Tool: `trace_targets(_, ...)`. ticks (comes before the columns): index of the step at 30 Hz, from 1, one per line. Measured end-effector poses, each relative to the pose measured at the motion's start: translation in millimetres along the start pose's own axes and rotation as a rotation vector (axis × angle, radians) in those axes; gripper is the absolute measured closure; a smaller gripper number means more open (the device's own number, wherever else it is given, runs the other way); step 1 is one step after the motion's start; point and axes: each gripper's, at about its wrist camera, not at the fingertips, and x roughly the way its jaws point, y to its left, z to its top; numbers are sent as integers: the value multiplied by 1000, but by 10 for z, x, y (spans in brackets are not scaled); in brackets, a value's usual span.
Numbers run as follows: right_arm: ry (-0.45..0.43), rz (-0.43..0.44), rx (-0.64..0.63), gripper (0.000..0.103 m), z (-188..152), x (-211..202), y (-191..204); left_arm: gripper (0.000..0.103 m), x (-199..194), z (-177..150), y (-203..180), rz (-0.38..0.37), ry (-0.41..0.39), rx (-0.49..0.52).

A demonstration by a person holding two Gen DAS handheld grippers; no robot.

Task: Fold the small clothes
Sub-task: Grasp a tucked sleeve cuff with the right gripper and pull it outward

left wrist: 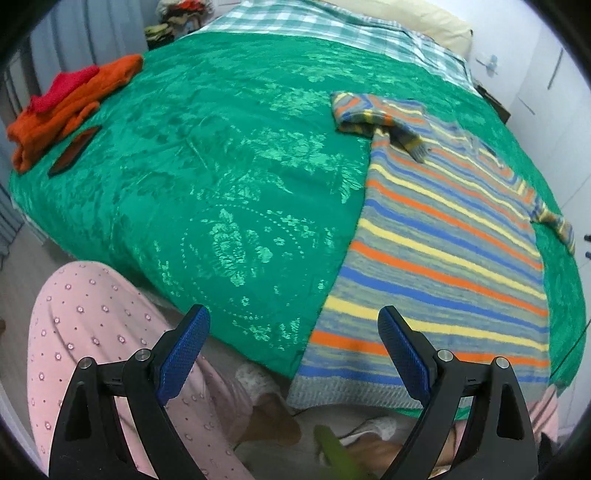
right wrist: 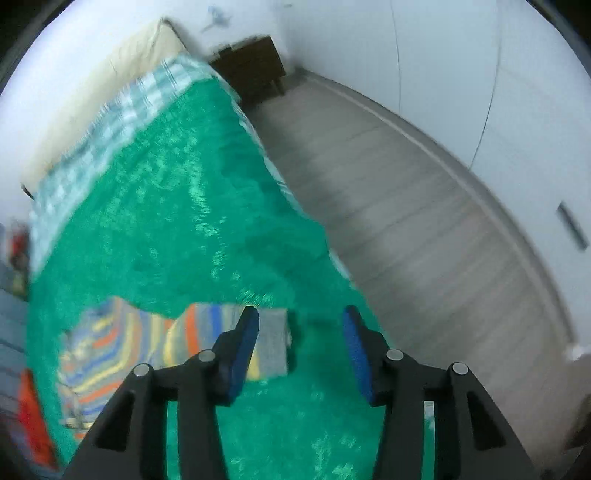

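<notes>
Looking through the left wrist camera, the left tongs (left wrist: 293, 345) hang spread wide with nothing between the blue pads, up off the near edge of the bed. A striped sweater (left wrist: 447, 240) lies flat on the green bedspread (left wrist: 207, 173), off to the right side, hem hanging a bit over the near edge and its left sleeve folded in across the chest. Far left corner of the bed has a pile of orange clothes (left wrist: 66, 107) with a red piece (left wrist: 62, 86) on top, and a dark flat thing (left wrist: 74, 149) just beside the pile, can't tell what it is. A checked sheet (left wrist: 314, 22) shows past the bedspread, plus a cream pillow (left wrist: 413, 18). Pink dotted pajama legs (left wrist: 110, 332) sit at lower left.

Over on the right wrist camera, everything's pretty blurry. The right tongs (right wrist: 300, 350) are also spread apart, gripping nothing, hovering over the bedspread near the bed's right edge. The sweater's sleeve sits just behind the left pad; whether they touch isn't clear. Grey wood floor (right wrist: 424, 206) runs along the right, with a dark nightstand (right wrist: 251, 66) by the wall.
</notes>
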Motion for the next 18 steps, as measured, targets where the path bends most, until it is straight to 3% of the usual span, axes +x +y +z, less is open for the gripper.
trace_targets(2, 25, 153, 35, 56, -211, -22, -64, 10, 8, -4, -40, 8, 4, 17)
trace_targets(5, 108, 307, 83, 56, -578, 169, -61, 10, 41, -4, -97, 16, 22, 38)
trace_targets(7, 132, 268, 46, 58, -757, 449, -13, 10, 46, -3, -128, 24, 28, 53)
trace_targets(9, 64, 185, -18, 92, -779, 589, 12, 10, 51, -12, -136, 41, 37, 61)
trace_targets(11, -44, 143, -26, 93, -664, 629, 11, 10, 49, -22, -108, 50, 48, 47)
trace_targets(14, -108, 204, 8, 90, -423, 597, 44, 10, 44, -27, -59, 59, 52, 23)
trace_targets(18, -92, 243, -92, 90, -192, 580, 247, 10, 73, -32, -21, 70, 67, 0)
